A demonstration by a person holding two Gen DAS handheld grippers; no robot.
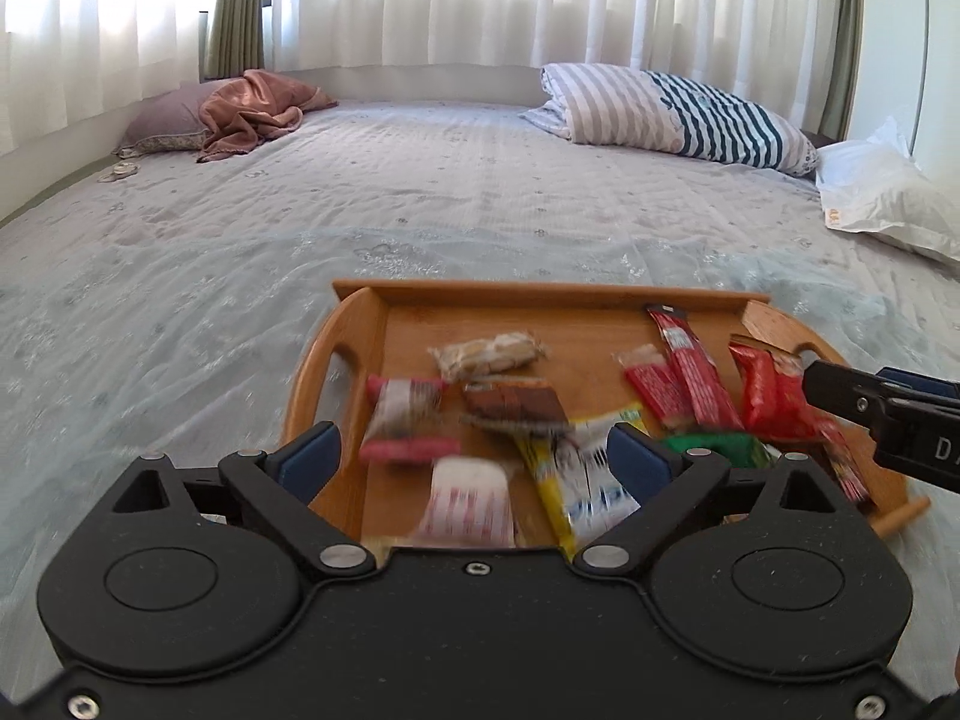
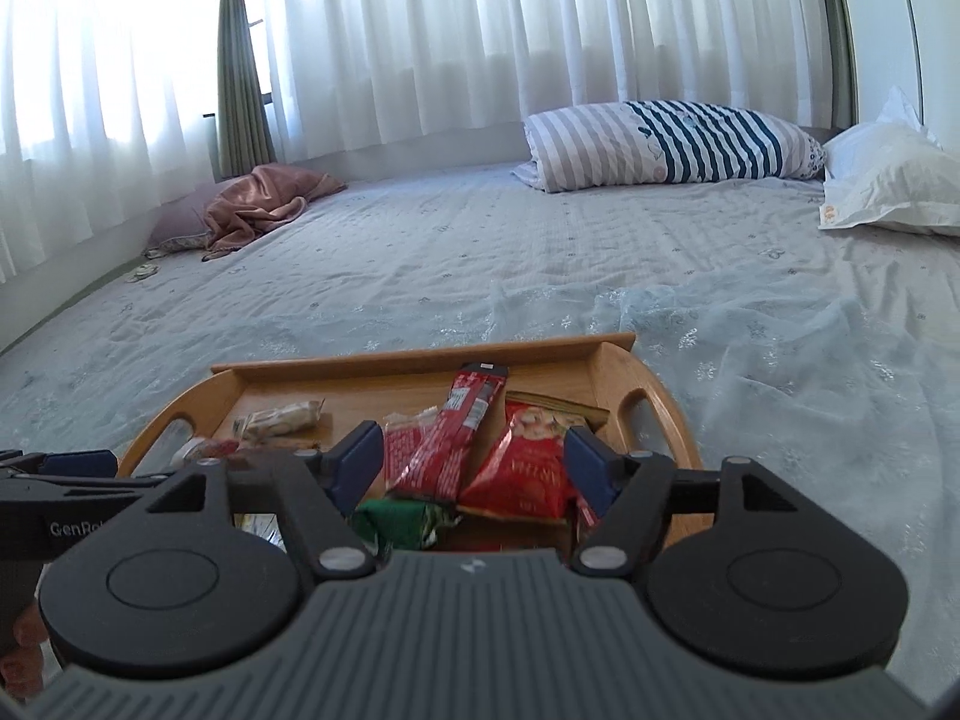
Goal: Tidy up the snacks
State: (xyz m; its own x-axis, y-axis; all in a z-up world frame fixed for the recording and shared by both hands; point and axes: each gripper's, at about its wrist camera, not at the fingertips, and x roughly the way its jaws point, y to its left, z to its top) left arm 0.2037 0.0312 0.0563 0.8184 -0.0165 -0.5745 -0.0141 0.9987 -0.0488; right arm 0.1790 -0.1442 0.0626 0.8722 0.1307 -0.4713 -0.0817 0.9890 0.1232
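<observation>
Snacks [image 1: 540,414] crowd tray [image 1: 540,294]; surrounding bed [image 1: 300,228] open.

Left gripper [image 1: 474,456] and right gripper [image 2: 474,468] apparently gape, empty.

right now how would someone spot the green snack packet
On the bed sits a wooden tray full of snack packets. Look at its near right part, below the long red sticks and right of the yellow-and-white packet. The green packet is the only green wrapper there.

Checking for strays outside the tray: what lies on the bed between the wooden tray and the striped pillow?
Nothing: in both wrist views only bare pale-blue bedspread stretches between the wooden tray and the striped pillow.
</observation>
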